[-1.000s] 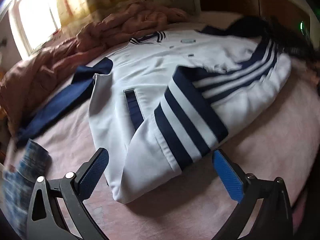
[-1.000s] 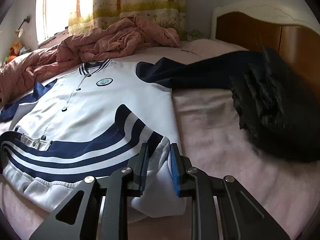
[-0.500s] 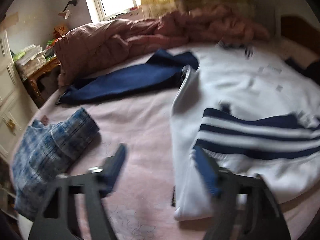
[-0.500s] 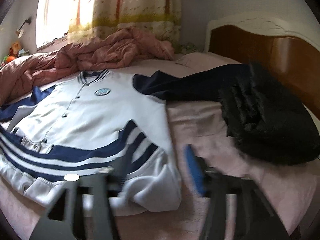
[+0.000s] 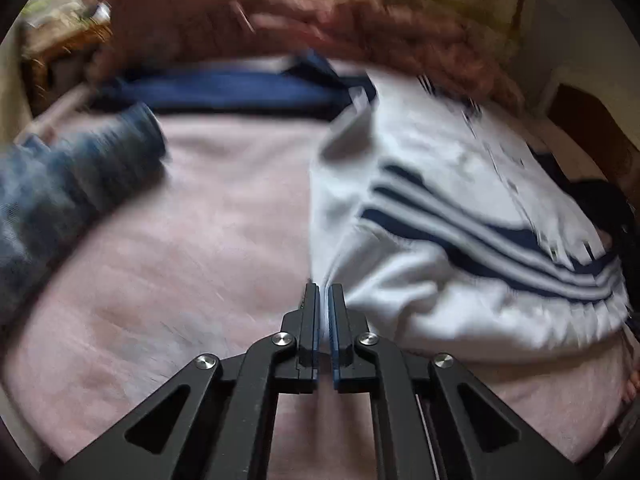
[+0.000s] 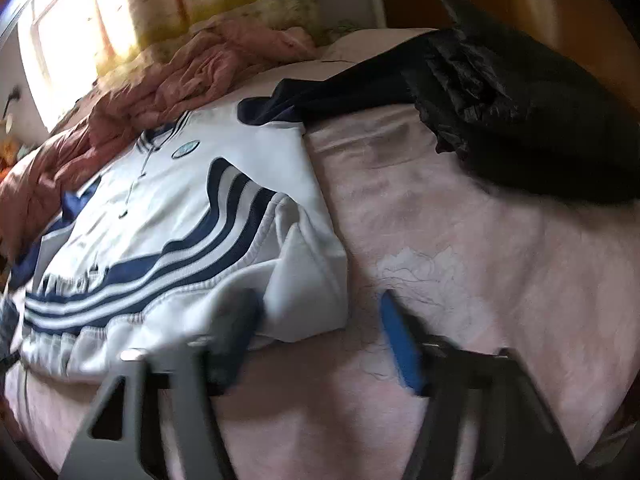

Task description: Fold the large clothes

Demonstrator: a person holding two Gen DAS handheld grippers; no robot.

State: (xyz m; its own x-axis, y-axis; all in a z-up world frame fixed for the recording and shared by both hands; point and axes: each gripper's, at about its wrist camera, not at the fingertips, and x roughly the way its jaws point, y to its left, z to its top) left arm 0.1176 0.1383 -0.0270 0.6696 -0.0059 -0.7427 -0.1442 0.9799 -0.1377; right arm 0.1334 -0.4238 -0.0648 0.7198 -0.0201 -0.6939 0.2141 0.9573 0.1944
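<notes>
A white jacket with navy stripes lies flat, front up, on the pink bed sheet. My left gripper is shut at the jacket's lower left hem corner, and white cloth shows between its pads. In the right wrist view the jacket fills the left half. My right gripper straddles the lower right hem corner; its jaws are closing, still wide apart and blurred, the pads clear of the cloth. One navy sleeve stretches out to the left, the other navy sleeve to the right.
A blue denim garment lies left of the jacket. A black padded coat sits at the right near the wooden headboard. A crumpled pink quilt is heaped behind the jacket under the curtained window.
My left gripper swung across to the jacket's lower left corner and went from wide open to shut. My right gripper let go of the hem and now stands open around the right corner.
</notes>
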